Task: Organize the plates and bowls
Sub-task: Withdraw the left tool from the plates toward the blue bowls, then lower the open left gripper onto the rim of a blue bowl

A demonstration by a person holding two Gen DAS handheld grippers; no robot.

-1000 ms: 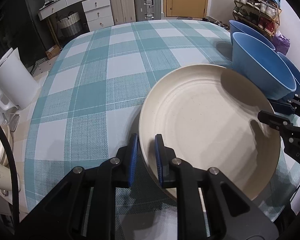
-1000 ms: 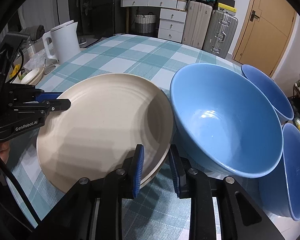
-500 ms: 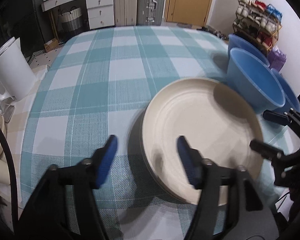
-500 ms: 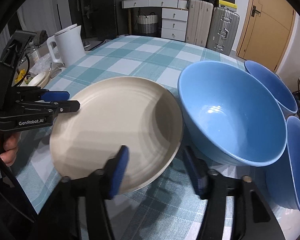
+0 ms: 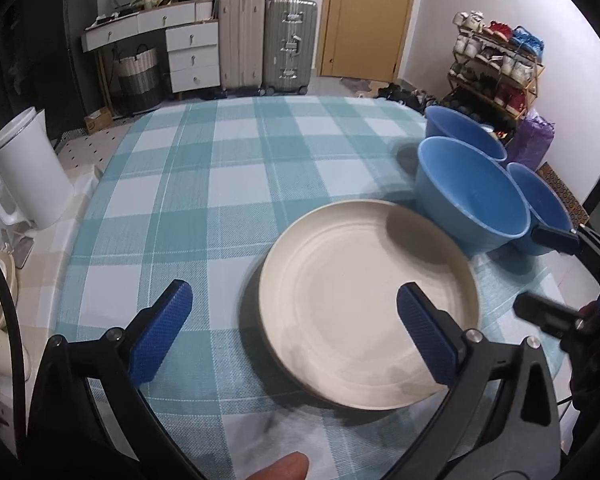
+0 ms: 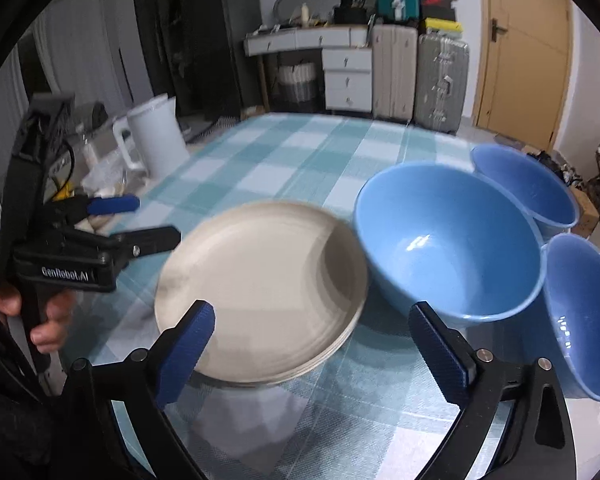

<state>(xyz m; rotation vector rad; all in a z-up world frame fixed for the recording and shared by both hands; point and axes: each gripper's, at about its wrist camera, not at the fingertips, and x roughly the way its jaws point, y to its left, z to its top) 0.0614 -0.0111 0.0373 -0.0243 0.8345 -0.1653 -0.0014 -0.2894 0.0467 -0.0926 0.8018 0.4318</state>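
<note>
Nearest, left gripper (image 5: 294,332) and right gripper (image 6: 312,354): jaws spreading wide, both released, nothing pinched between the pads. Cream plate (image 6: 260,292): flat on the checked tablecloth (image 5: 228,184), empty; layered edges below its rim suggest a stack, though blur leaves the count unclear. Large blue bowl (image 6: 448,244): just beside the plate, empty. Two smaller blue bowls (image 6: 524,188) (image 6: 584,312): empty, the nearer one partly cut off by the gripper. White kettle (image 5: 28,168): at the table's left edge.
</note>
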